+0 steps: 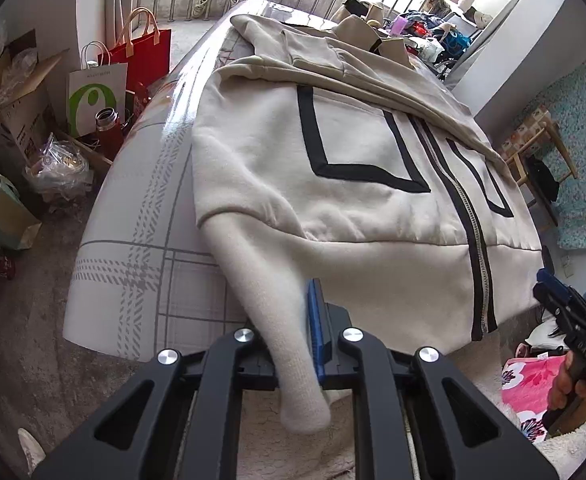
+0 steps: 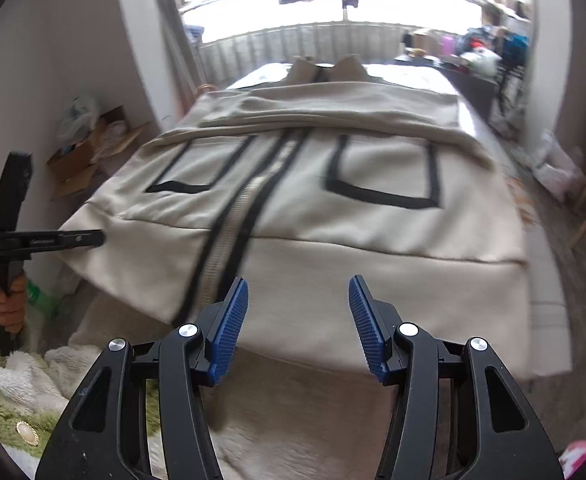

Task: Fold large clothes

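Note:
A large cream zip jacket (image 1: 333, 168) with black pocket outlines lies spread on the table (image 1: 141, 264); its sleeves are folded across the upper body. My left gripper (image 1: 293, 320) is shut on the jacket's lower left corner (image 1: 289, 360), which hangs between the blue pads over the table's front edge. The jacket also fills the right wrist view (image 2: 333, 208). My right gripper (image 2: 298, 320) is open and empty, just in front of the hem, right of the zip (image 2: 233, 216). The left gripper also shows in the right wrist view (image 2: 9, 236), and the right gripper in the left wrist view (image 1: 565, 312).
Paper bags (image 1: 105, 80), a red flask (image 1: 107, 128) and cardboard boxes (image 1: 9, 92) crowd the floor left of the table. A cluttered stand (image 1: 421, 28) sits at the far end. A wooden stool (image 1: 533, 152) stands right. Fluffy fabric (image 2: 21, 376) lies below the hem.

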`<state>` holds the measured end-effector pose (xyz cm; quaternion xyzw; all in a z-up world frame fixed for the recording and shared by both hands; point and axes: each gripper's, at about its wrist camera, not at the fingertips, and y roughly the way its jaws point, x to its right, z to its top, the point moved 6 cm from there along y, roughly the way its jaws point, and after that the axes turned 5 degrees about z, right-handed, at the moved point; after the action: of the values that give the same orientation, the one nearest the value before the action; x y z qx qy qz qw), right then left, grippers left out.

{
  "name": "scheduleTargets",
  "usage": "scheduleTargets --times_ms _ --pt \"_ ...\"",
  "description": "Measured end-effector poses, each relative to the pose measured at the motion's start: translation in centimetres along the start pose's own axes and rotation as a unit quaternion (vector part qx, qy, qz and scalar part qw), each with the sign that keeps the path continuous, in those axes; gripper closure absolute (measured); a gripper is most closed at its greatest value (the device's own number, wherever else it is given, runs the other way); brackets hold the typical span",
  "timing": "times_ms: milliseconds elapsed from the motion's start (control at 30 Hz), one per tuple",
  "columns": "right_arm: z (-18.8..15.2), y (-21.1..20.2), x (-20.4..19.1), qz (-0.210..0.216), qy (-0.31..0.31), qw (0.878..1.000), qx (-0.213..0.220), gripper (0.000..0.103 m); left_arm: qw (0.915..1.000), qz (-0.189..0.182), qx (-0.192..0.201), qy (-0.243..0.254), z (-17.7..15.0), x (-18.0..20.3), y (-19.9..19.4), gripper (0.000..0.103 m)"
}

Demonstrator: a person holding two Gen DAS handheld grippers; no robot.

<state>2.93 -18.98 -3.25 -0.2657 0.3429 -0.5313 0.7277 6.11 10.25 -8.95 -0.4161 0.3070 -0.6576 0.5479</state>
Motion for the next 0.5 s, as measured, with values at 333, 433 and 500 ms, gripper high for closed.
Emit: scheduleTargets --times_ms 333,433,500 --pt "-1.5 -3.0 10.2 -0.111 0.105 0.988 0.004 0.053 0.9992 0.027 0.007 0.03 -0.2 0.7 0.1 0.092" --pt "-1.7 -2.3 11.3 -0.116 0.115 0.986 -0.005 0.055 0.9992 0.027 0.007 0.03 -0.2 0.7 0.1 0.092" --pt "-2.1 -2.0 11.8 -0.118 0.126 0.985 -0.014 0.059 0.9992 0.027 0.006 0.029 -0.2 0.7 0.2 0.092"
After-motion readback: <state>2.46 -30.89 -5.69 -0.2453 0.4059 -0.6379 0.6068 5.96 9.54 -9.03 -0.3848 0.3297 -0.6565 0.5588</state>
